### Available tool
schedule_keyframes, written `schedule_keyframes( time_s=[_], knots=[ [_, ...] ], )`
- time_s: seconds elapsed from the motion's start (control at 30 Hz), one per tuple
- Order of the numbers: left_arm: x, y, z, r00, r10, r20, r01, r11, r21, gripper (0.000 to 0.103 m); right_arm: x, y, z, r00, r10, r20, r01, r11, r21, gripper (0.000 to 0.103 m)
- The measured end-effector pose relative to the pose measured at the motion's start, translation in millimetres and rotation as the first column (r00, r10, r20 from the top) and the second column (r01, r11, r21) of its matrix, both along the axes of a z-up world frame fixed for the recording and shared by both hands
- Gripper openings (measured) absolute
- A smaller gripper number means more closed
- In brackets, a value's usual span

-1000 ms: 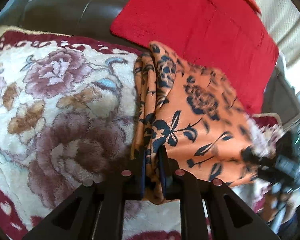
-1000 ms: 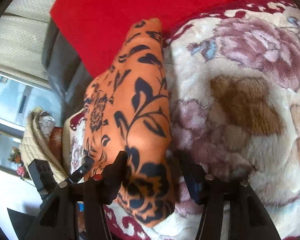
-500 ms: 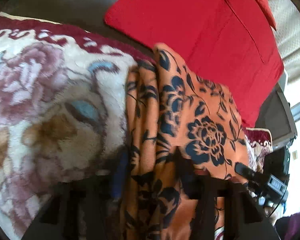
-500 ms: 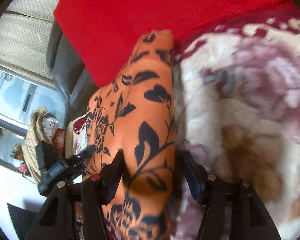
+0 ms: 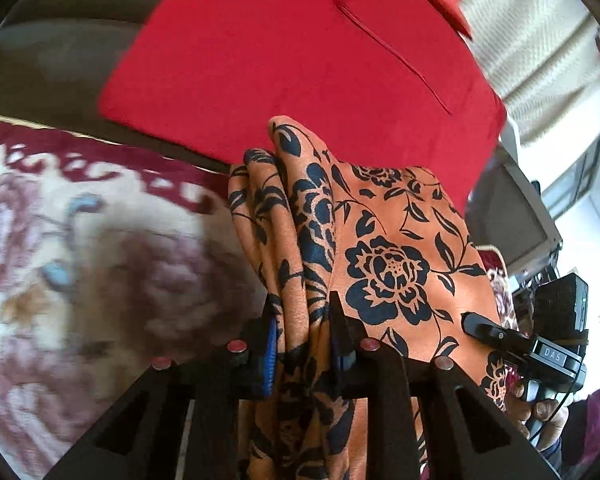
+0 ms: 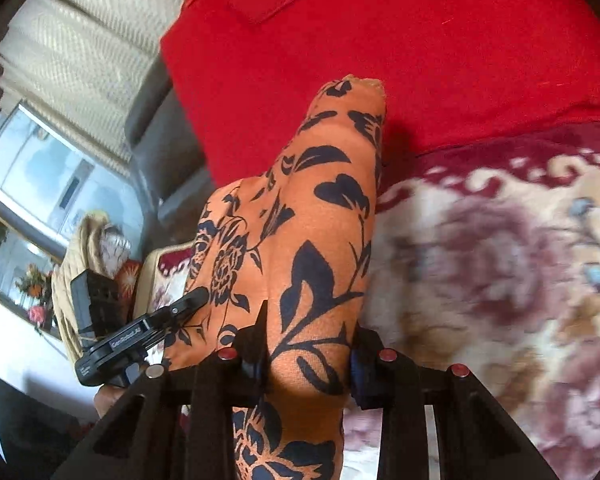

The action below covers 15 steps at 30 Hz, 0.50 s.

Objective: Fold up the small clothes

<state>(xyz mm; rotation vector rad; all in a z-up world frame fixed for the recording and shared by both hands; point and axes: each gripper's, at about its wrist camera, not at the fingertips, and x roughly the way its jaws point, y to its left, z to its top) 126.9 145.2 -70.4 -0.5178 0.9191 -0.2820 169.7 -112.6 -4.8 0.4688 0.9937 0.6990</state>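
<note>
An orange cloth [image 5: 384,248] with a dark blue flower print hangs bunched between both grippers, above a floral blanket [image 5: 100,264]. A thick fold of the cloth sits between the pads of my left gripper [image 5: 304,320], whose jaws are closing. My right gripper [image 6: 308,340] is also closing, and the cloth [image 6: 312,240] fills its gap and touches both pads. Each view shows the other gripper at the cloth's far side: the right gripper [image 5: 500,336] and the left gripper [image 6: 172,312]. The cloth's far tip stands up against a red cushion [image 6: 420,60].
The red cushion [image 5: 300,60] leans on a dark leather sofa back [image 5: 60,52]. The plush blanket [image 6: 500,280] covers the seat. A pale curtain [image 5: 520,32] and a window [image 6: 40,168] are behind. A beige basket [image 6: 84,248] stands past the sofa's end.
Both grippers have risen and carried the cloth up toward the red cushion. The left jaws spread over a thicker fold, then narrowed. The right jaws narrowed onto the cloth.
</note>
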Motion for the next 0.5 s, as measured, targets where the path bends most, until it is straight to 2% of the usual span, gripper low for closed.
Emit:
schedule_keyframes(
  time_s=[0.1, 0.13, 0.17, 0.23, 0.3, 0.4, 0.47, 0.5],
  knots=[
    [15.5, -30.4, -32.3, 0.996, -0.025, -0.080, 0.028, 0.999, 0.032, 0.028, 9.1, -34.0, -38.4, 0.993, -0.077, -0.088, 0.078, 0.997, 0.008, 0.042],
    [18.8, -38.5, -47.6, 0.990, -0.033, -0.134, 0.042, 0.997, 0.061, 0.035, 11.9, -44.9, -56.6, 0.984, -0.109, -0.142, 0.110, 0.994, -0.002, 0.053],
    [16.8, -40.9, -57.3, 0.988, -0.027, -0.152, 0.038, 0.997, 0.068, 0.037, 11.7, -53.3, -66.8, 0.978, -0.120, -0.173, 0.127, 0.991, 0.030, 0.060],
    [8.1, -32.7, -52.6, 0.994, -0.003, -0.105, 0.008, 0.999, 0.051, 0.043, 6.9, -65.0, -67.6, 0.981, -0.112, -0.161, 0.130, 0.986, 0.108, 0.066],
    [1.2, -21.1, -43.6, 0.995, 0.008, -0.095, -0.004, 0.999, 0.036, 0.049, 6.9, -64.3, -58.2, 0.990, -0.101, -0.103, 0.111, 0.988, 0.103, 0.066],
    [-2.7, -1.4, -33.6, 0.998, 0.041, -0.057, -0.039, 0.999, 0.025, 0.068, 20.1, -51.3, -57.3, 0.989, -0.091, -0.115, 0.102, 0.990, 0.094, 0.066],
    [3.7, -1.6, -40.7, 0.995, 0.023, -0.093, -0.020, 0.999, 0.029, 0.068, 30.8, -36.0, -68.5, 0.987, -0.048, -0.156, 0.059, 0.996, 0.070, 0.066],
    [7.9, -6.6, -47.4, 0.993, 0.000, -0.119, 0.003, 1.000, 0.026, 0.067, 30.1, -16.0, -70.5, 0.986, -0.036, -0.160, 0.045, 0.997, 0.059, 0.062]
  ],
)
